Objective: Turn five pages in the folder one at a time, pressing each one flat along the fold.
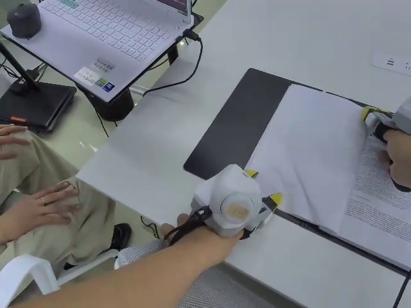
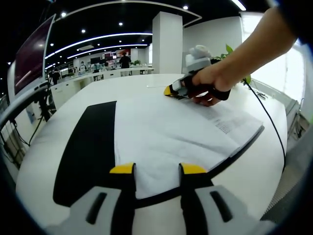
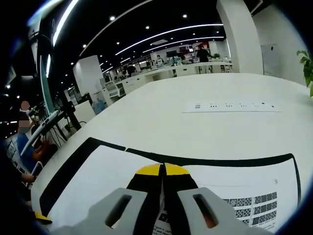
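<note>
A black folder [image 1: 228,125] lies open on the white table. A blank white page [image 1: 308,151] is turned onto its left half, and a printed page [image 1: 385,192] lies on the right. My left gripper [image 1: 263,186] is at the folder's near edge. It is open, and its yellow tips straddle the blank page's edge [image 2: 157,169]. My right gripper [image 1: 368,114] is at the far end of the fold. Its jaws are shut, with the tips [image 3: 161,170] down on the paper and nothing visibly held between them. It appears as the right gripper [image 2: 176,90] in the left gripper view.
A white laptop [image 1: 109,25] sits on a black stand at the upper left, with a cable [image 1: 186,70] trailing onto the table. A power strip [image 3: 230,105] lies beyond the folder. A person's hands [image 1: 38,205] rest on their knees at the left, past the table edge.
</note>
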{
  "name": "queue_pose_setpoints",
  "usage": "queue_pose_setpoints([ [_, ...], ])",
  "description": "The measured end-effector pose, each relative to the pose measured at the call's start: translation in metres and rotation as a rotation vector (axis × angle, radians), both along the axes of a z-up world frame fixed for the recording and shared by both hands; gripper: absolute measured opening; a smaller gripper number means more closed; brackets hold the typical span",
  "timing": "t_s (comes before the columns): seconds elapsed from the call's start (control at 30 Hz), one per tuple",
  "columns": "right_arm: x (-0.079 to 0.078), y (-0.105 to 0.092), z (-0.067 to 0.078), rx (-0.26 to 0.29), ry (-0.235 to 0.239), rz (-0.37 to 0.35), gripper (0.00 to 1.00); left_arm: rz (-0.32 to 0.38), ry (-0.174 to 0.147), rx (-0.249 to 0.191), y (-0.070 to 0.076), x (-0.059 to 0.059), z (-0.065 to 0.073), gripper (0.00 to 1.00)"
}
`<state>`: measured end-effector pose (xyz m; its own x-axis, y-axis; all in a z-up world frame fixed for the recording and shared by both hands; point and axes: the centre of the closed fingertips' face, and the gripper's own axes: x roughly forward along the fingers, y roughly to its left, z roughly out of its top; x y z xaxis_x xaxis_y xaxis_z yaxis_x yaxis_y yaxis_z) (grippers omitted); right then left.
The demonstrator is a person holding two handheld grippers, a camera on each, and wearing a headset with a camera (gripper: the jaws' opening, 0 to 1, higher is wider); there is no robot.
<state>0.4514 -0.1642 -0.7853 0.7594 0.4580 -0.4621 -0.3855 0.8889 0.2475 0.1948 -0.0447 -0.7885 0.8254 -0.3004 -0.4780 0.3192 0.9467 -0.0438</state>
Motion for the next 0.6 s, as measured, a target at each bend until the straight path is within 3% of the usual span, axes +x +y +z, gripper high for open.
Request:
queue_pose_setpoints([
  [0.17,-0.002,-0.001,0.000,0.001,0.003,0.010,0.00,0.000,0.000,-0.001,0.000,0.000,0.000,0.34],
  [0.6,-0.043,0.001,0.000,0.039,-0.006,0.106,0.00,0.002,-0.004,-0.006,0.000,0.001,0.000,0.34],
])
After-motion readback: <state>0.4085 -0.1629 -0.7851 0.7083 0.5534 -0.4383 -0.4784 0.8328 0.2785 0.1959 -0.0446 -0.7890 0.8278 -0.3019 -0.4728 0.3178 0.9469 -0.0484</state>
